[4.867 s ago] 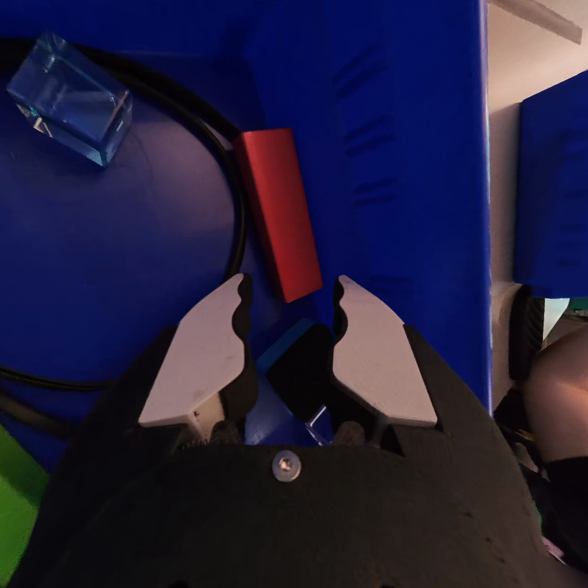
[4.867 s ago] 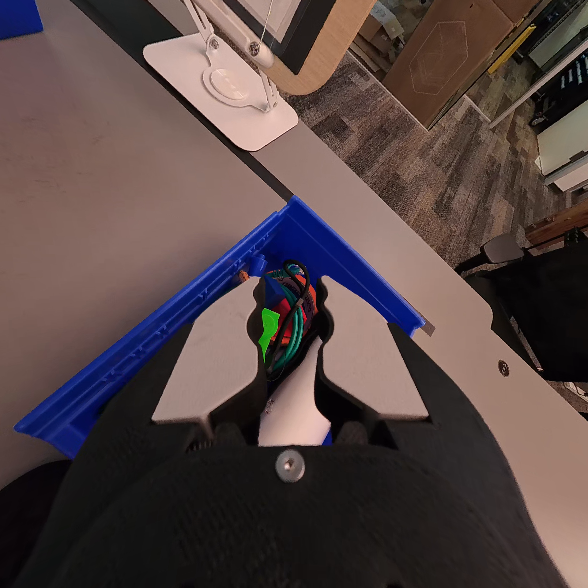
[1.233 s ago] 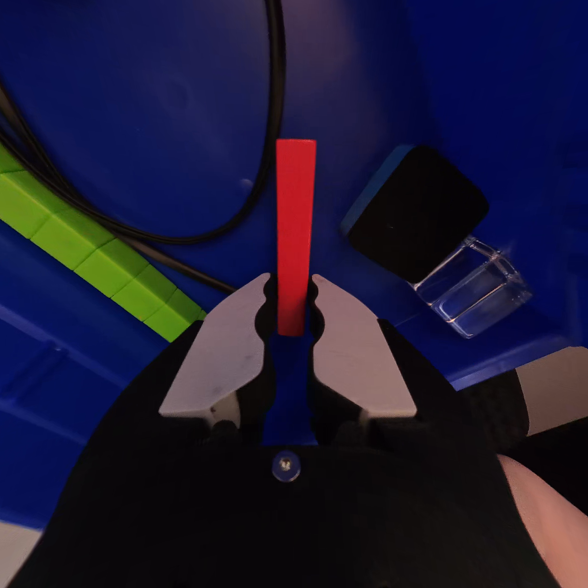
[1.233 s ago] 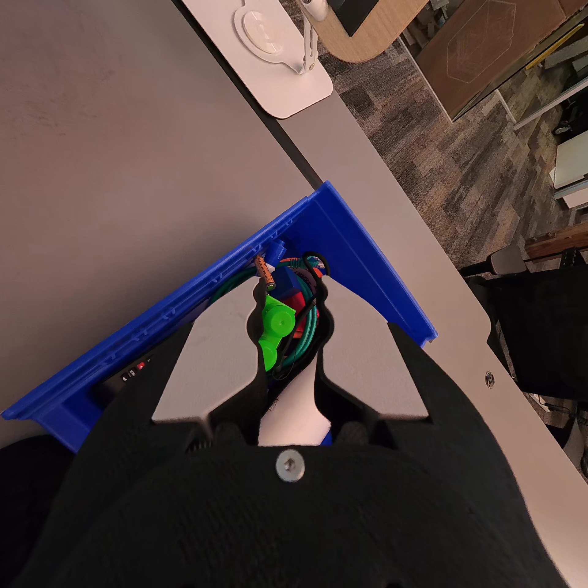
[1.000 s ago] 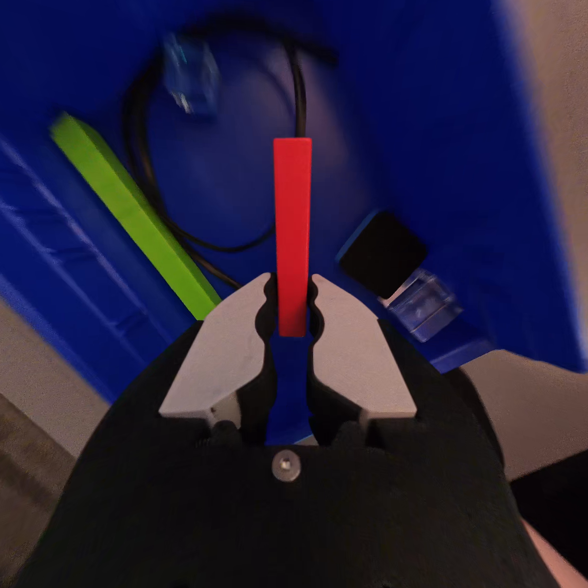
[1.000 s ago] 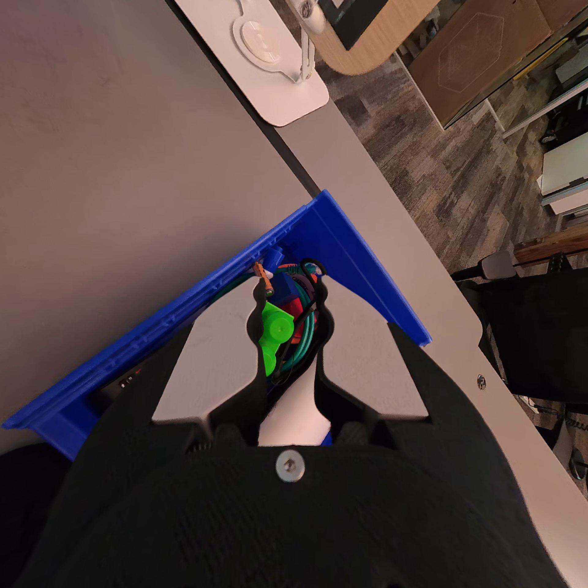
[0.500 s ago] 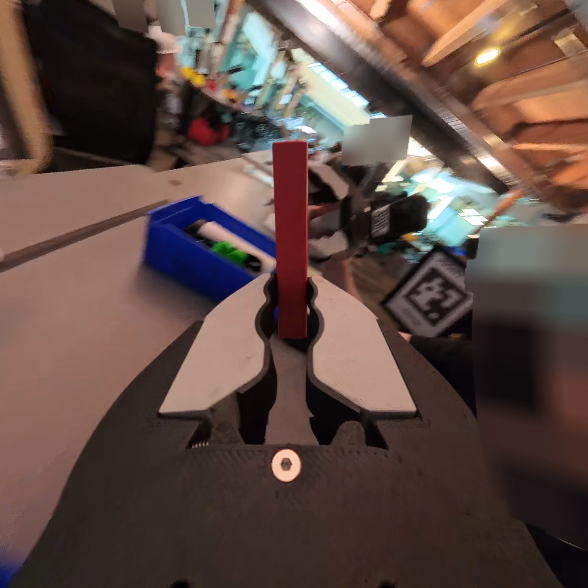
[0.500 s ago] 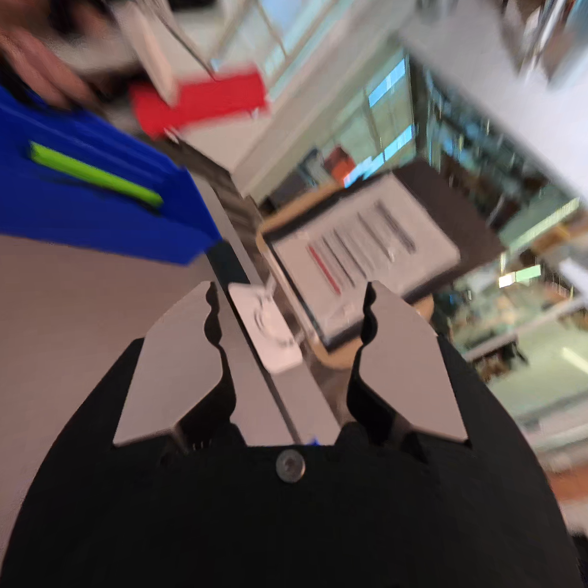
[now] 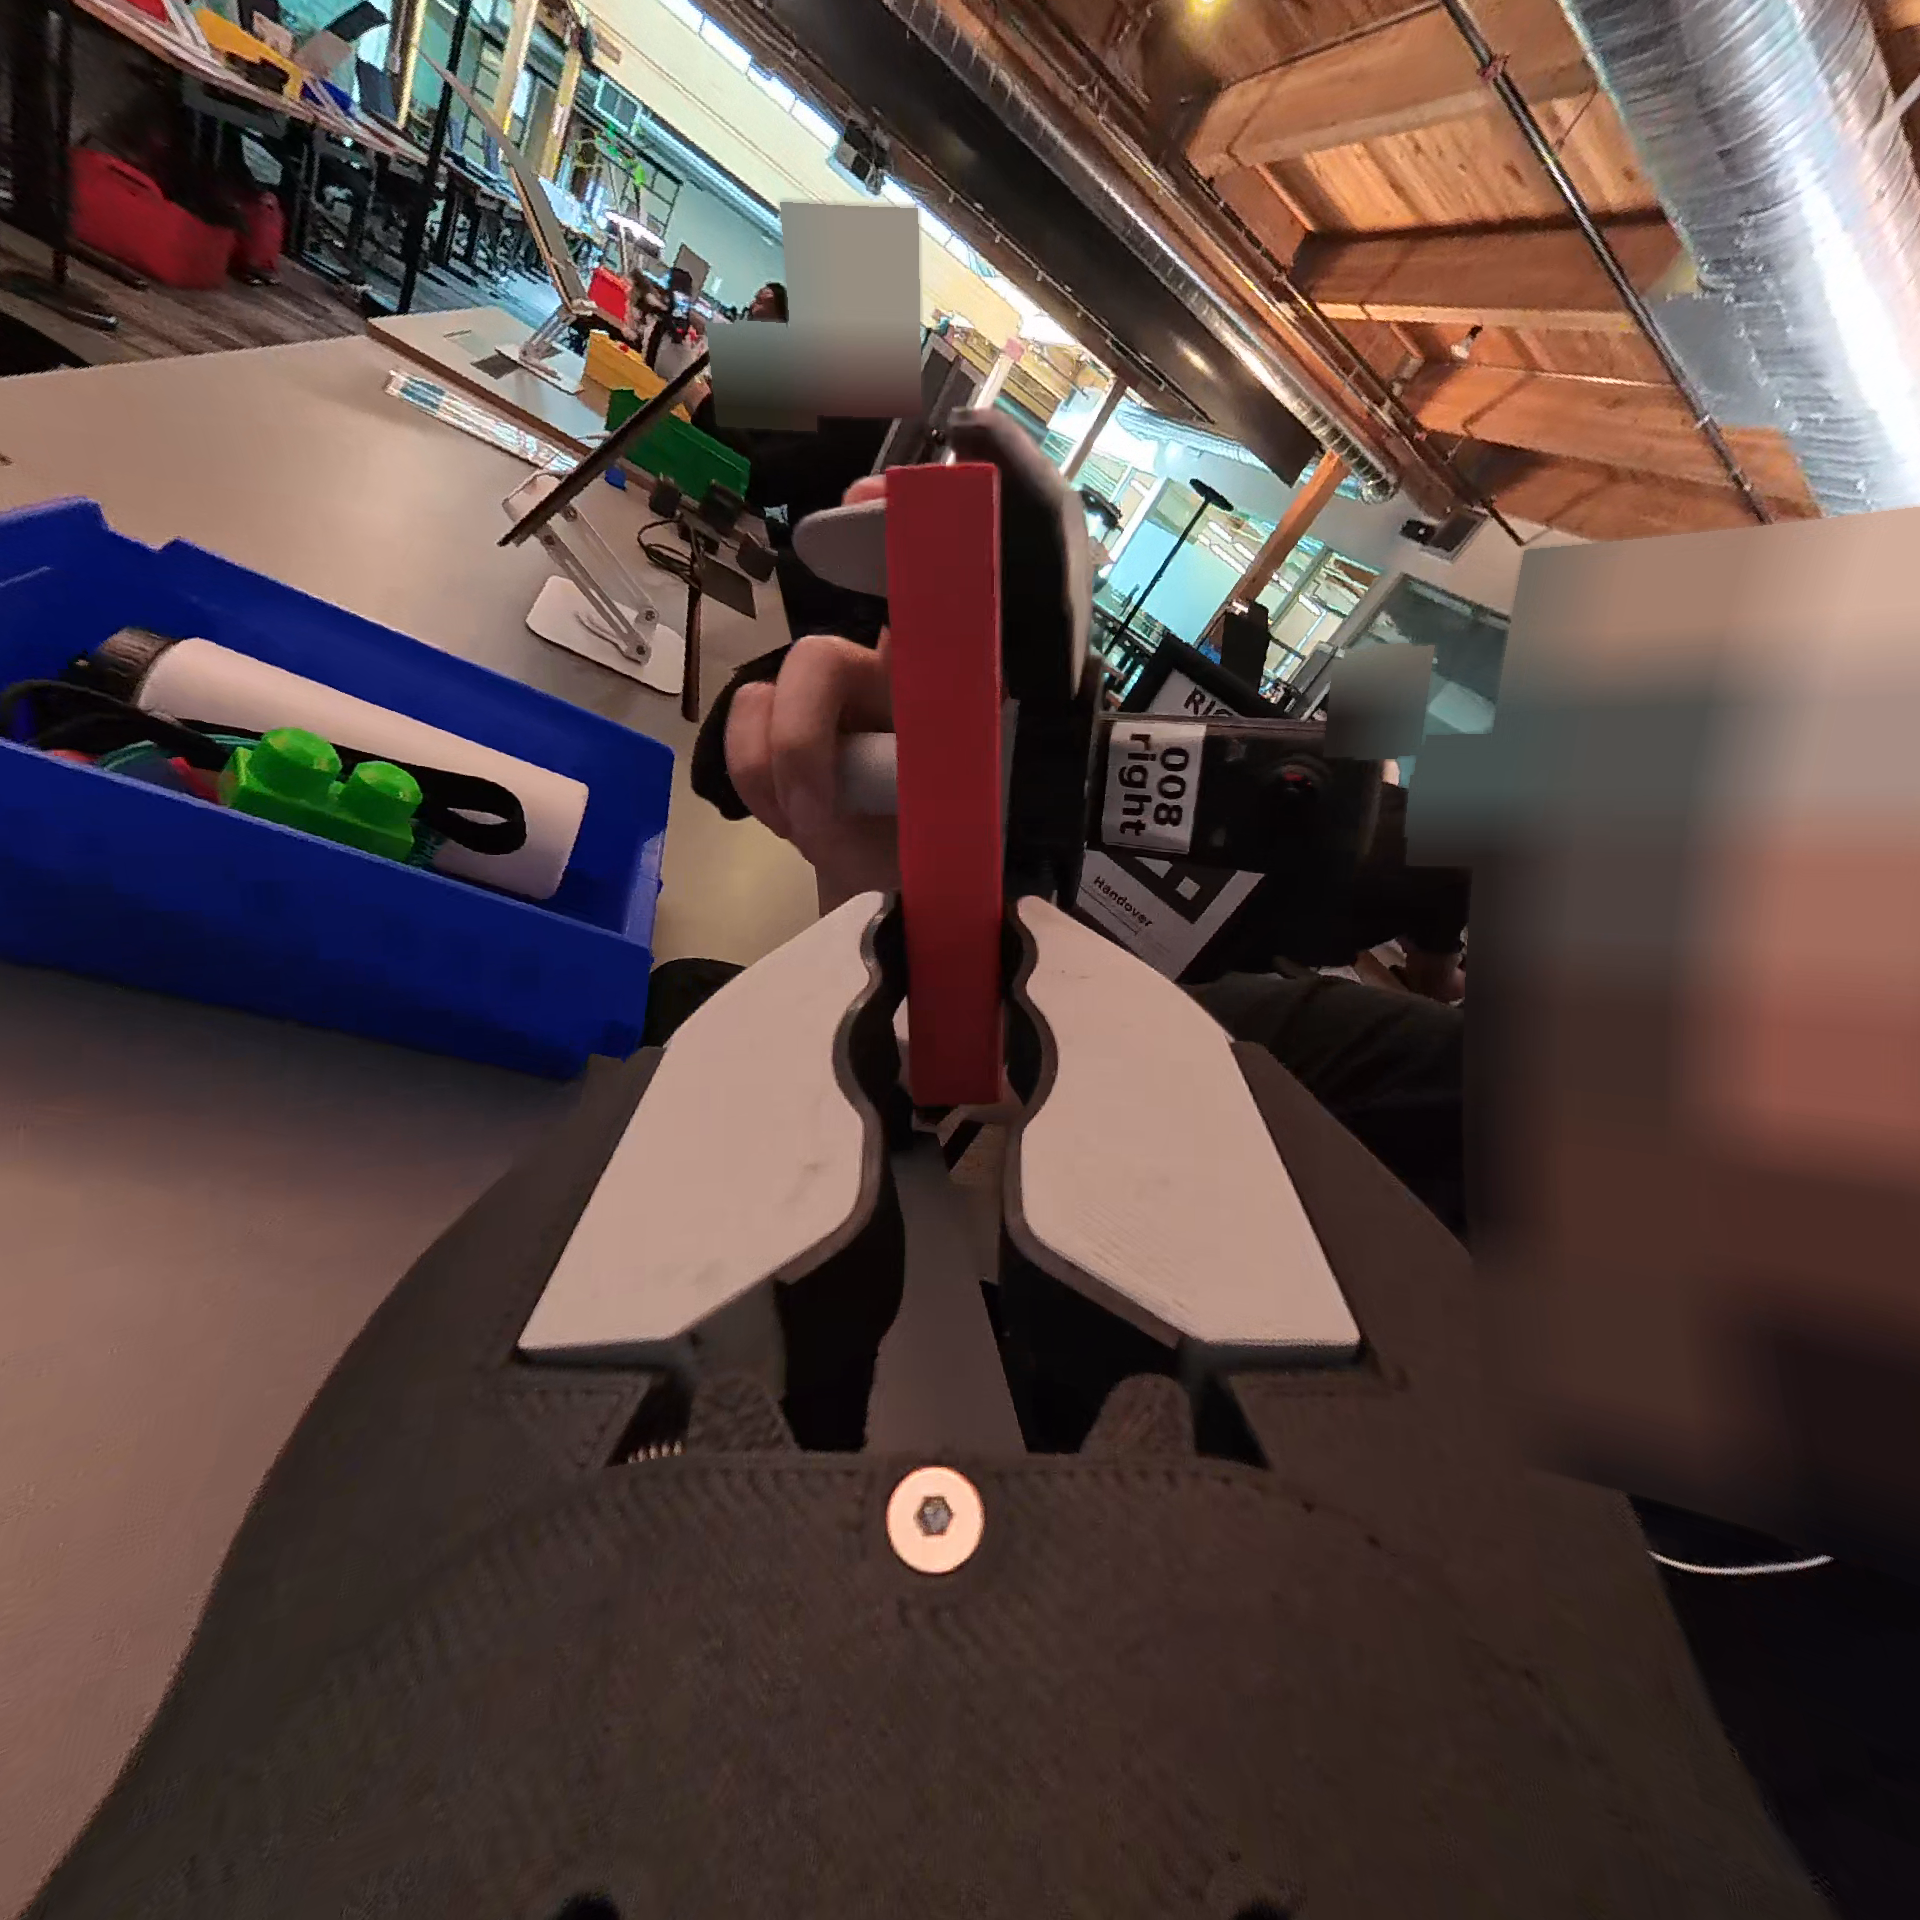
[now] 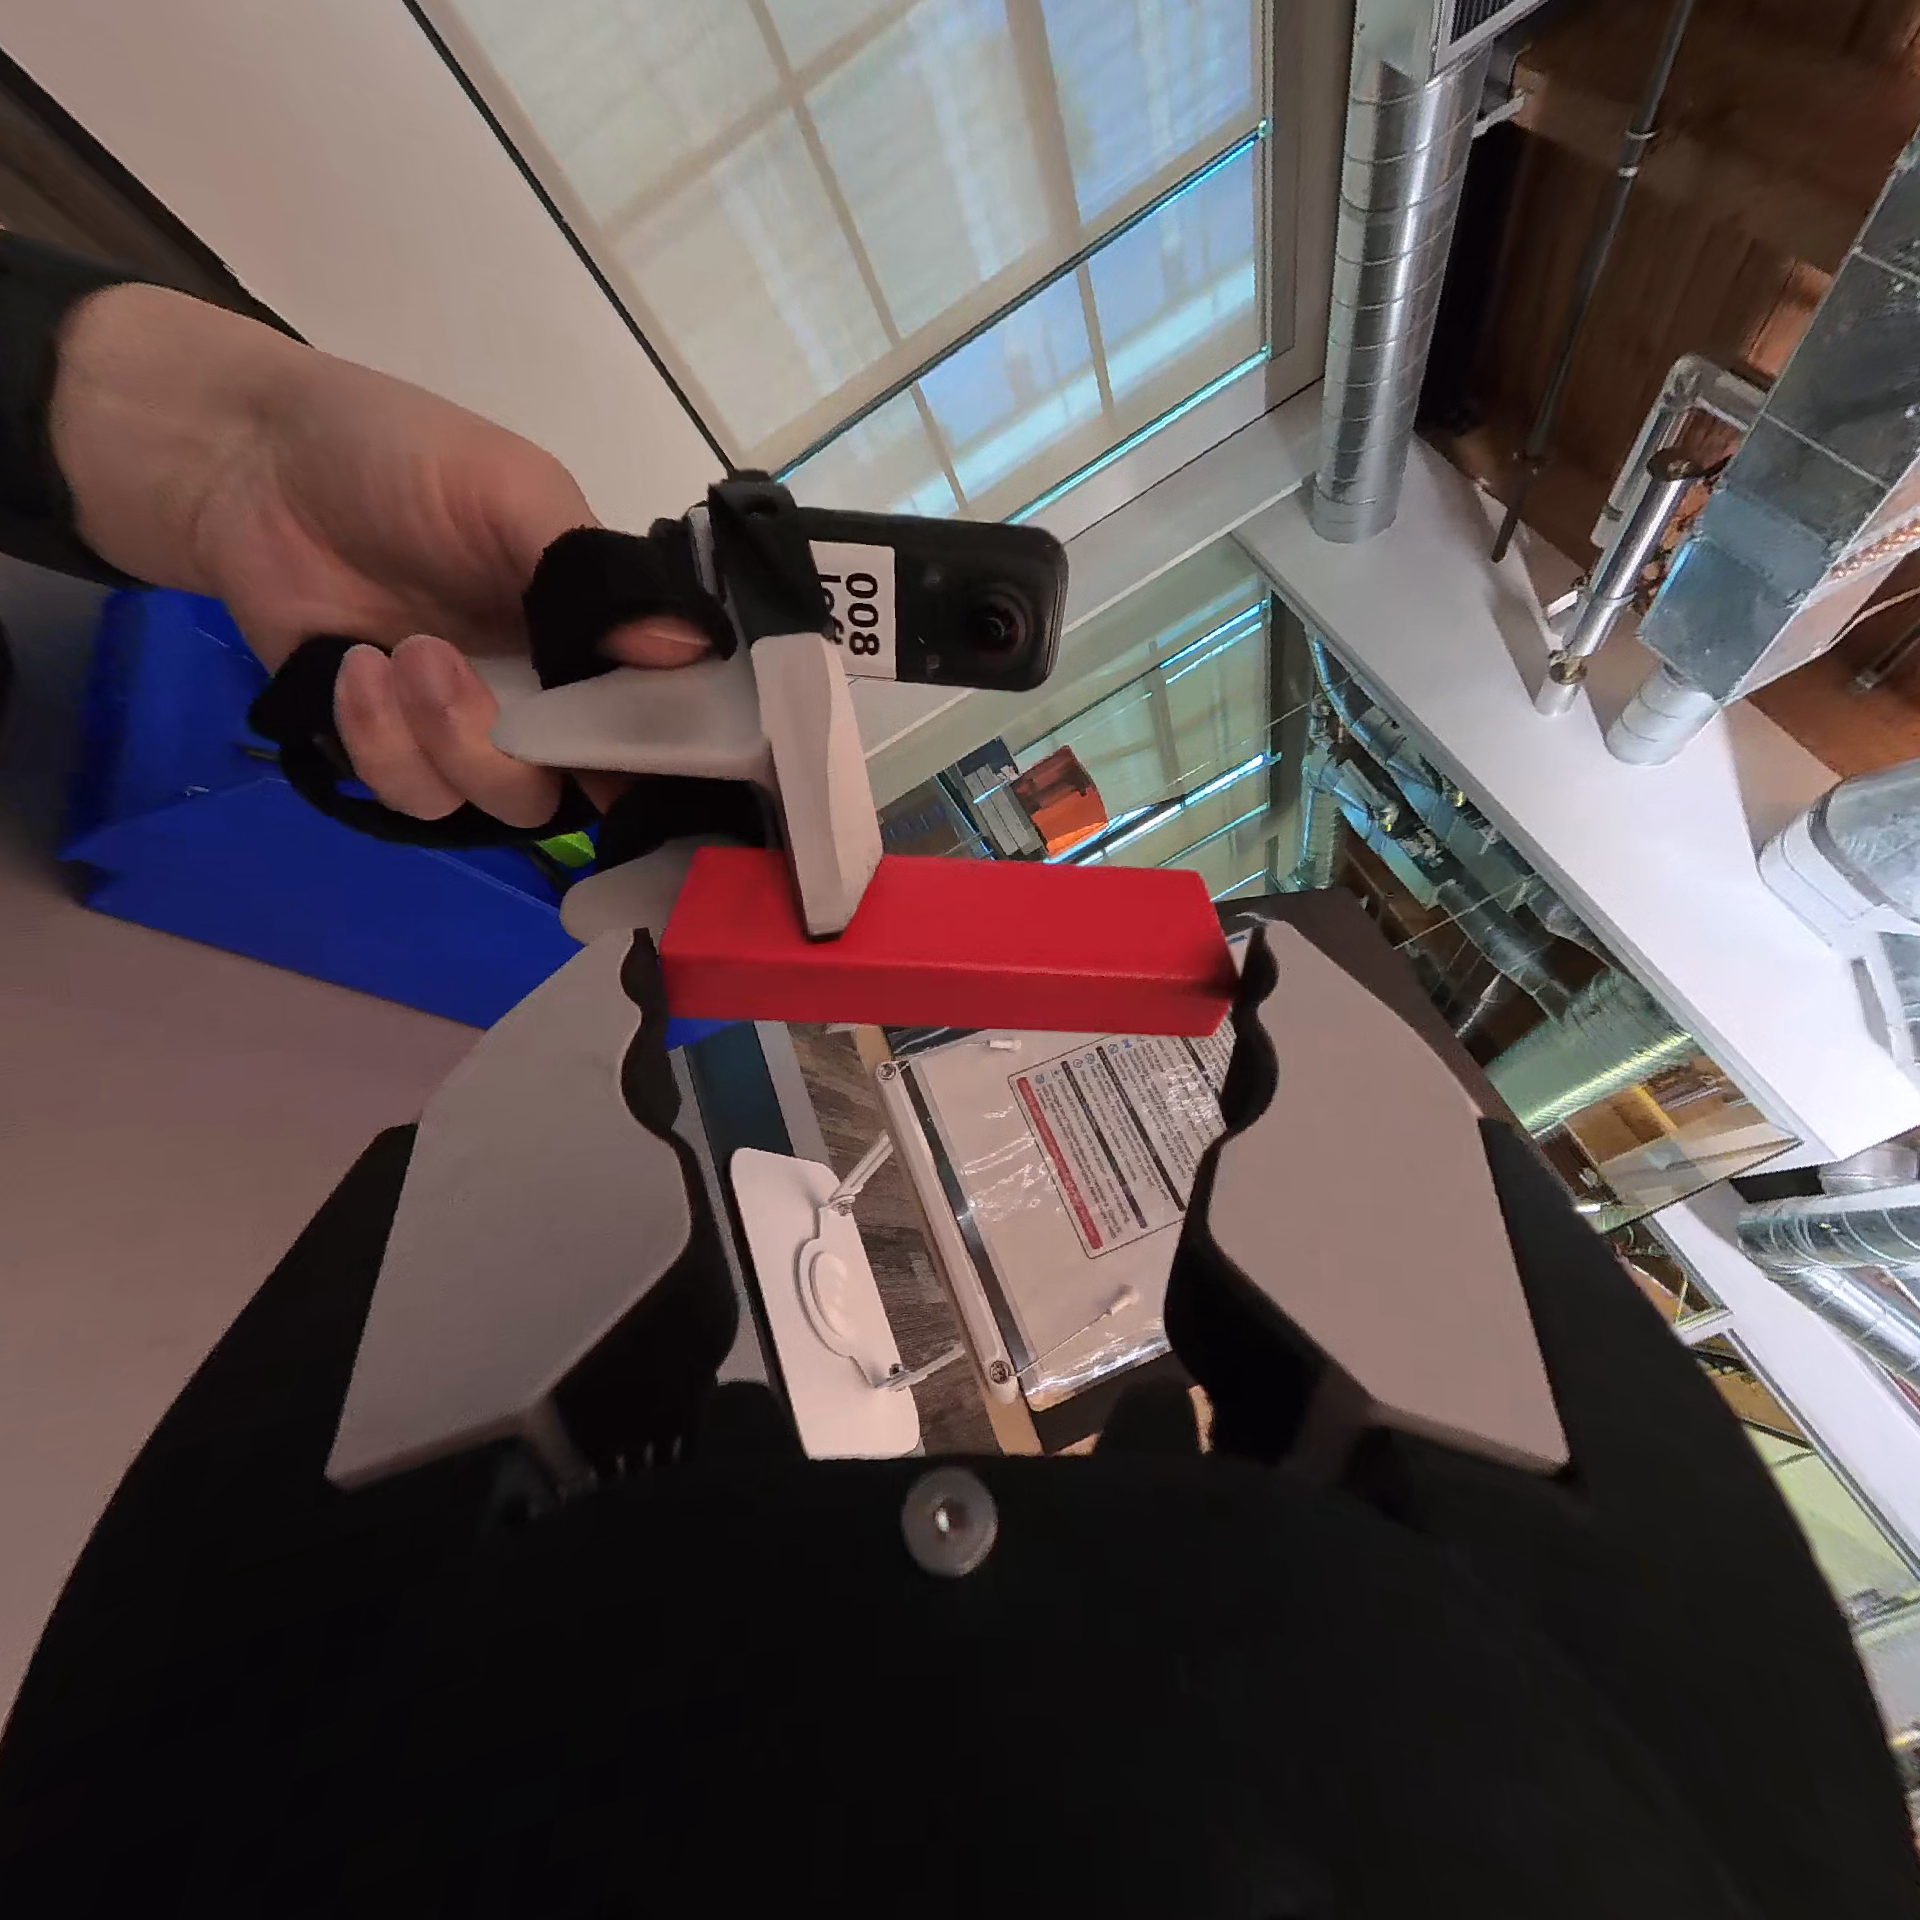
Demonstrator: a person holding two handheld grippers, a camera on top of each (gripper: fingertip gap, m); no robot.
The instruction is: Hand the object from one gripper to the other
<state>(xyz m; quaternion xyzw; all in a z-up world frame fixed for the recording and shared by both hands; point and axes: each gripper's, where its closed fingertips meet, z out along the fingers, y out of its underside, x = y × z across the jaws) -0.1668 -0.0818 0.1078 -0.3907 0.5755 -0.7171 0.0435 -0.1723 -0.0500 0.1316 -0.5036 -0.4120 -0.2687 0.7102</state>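
My left gripper (image 9: 948,997) is shut on the lower end of a red block (image 9: 945,748), which stands straight up from its fingers. In the right wrist view the red block (image 10: 935,961) lies crosswise between the tips of my right gripper (image 10: 945,966). The right jaws stand wide open around the block's length, its right end at or near the right fingertip. The left gripper's grey finger (image 10: 816,790) clamps the block from above, held by a hand (image 10: 343,540). In the left wrist view a right gripper finger (image 9: 836,540) shows behind the block.
A blue bin (image 9: 312,935) on the grey table holds a white cylinder (image 9: 353,738), a green brick (image 9: 312,790) and cables. A second blue bin (image 10: 312,894) sits behind the left hand. A white stand with a laminated sheet (image 10: 1091,1122) lies beyond the table edge. My two grippers' fingertips are within a few centimetres of each other.
The left gripper lifted the red block out of the bin and swung up. The right gripper opened wide and moved in, so the block now sits between its fingertips.
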